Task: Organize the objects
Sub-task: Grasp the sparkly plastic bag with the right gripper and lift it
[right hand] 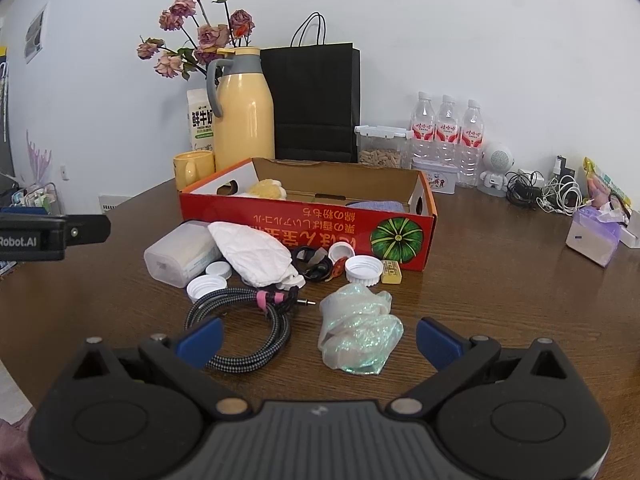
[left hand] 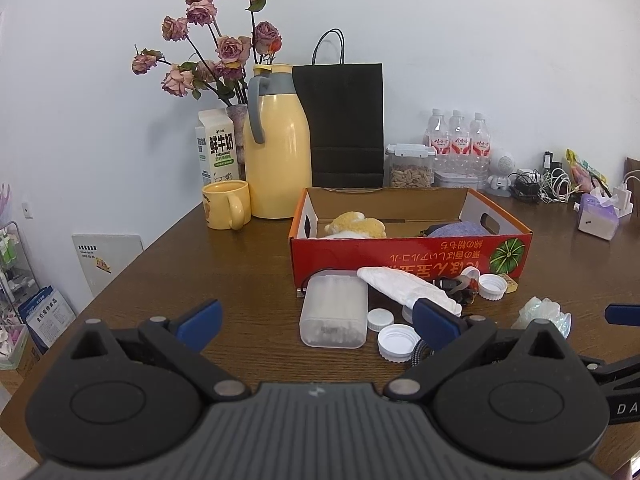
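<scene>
Both grippers hang low over the wooden table [right hand: 500, 280], fingers spread wide and holding nothing. Seen from its own camera, the left gripper [left hand: 316, 322] has its blue pads either side of a frosted plastic case [left hand: 334, 310], without touching it. The right gripper [right hand: 318, 340] sits with its pads flanking a crumpled iridescent plastic wad [right hand: 360, 330] and one end of a coiled braided cable [right hand: 244, 328]; neither is gripped.

Going by size, the biggest thing on the table is the red cardboard box [right hand: 280, 226], open-topped, with a green pumpkin printed on its front wall. Inside it lie a yellow plush toy [right hand: 267, 189] toward the left and a purple cloth [right hand: 376, 205] toward the right. Behind the box stand a black paper bag [right hand: 316, 104], a yellow thermos jug [right hand: 245, 116] with a grey handle, a milk carton [right hand: 199, 120], a yellow mug [right hand: 194, 168] and a vase of dried roses [right hand: 200, 28]. Three water bottles [right hand: 446, 128] stand to the right of these, beside a clear container [right hand: 380, 146] of seeds.

The loose clutter is heaped just in front of the box: the frosted case, a white crumpled cloth [right hand: 252, 254] resting against it, several white bottle caps [right hand: 363, 271], a tangle of small dark items I cannot make out, and a small yellow block [right hand: 391, 271] touching the box's front wall.
</scene>
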`<state>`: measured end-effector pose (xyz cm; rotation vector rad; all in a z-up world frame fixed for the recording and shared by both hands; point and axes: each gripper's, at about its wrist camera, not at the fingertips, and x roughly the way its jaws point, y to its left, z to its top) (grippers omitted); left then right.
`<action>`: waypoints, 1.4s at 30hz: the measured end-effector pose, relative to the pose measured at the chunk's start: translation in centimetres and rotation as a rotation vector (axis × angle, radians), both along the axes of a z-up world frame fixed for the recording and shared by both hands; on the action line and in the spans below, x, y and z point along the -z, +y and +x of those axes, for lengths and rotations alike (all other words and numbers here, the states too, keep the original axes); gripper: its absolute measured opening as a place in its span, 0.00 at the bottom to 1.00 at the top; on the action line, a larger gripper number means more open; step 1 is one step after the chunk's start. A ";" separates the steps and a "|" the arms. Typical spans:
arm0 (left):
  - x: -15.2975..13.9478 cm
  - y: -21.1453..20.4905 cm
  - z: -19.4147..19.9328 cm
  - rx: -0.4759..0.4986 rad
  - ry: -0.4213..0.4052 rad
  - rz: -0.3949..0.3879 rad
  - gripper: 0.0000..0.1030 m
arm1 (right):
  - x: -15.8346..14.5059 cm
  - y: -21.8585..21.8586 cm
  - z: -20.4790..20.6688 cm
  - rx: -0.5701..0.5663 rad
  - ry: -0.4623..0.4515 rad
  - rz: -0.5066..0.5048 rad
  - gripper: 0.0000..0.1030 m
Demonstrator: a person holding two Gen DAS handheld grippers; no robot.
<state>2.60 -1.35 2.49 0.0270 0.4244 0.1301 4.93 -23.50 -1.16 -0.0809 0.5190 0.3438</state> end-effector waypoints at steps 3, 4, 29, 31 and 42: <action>0.1 -0.1 -0.2 0.004 -0.001 0.003 1.00 | 0.2 -0.1 -0.1 0.001 0.000 0.006 1.00; 0.2 -0.1 -0.2 0.006 -0.001 0.004 1.00 | 0.3 -0.1 -0.2 0.001 0.001 0.007 1.00; 2.0 1.4 0.7 -0.012 -0.001 -0.007 1.00 | 3.0 -1.3 3.4 0.035 0.042 -0.034 1.00; 2.1 1.5 0.8 -0.013 0.001 -0.010 1.00 | 2.8 -1.2 4.5 0.037 0.046 -0.005 1.00; 2.8 0.8 2.1 -0.019 0.040 0.011 1.00 | 4.3 -0.2 7.1 0.055 0.101 0.008 0.41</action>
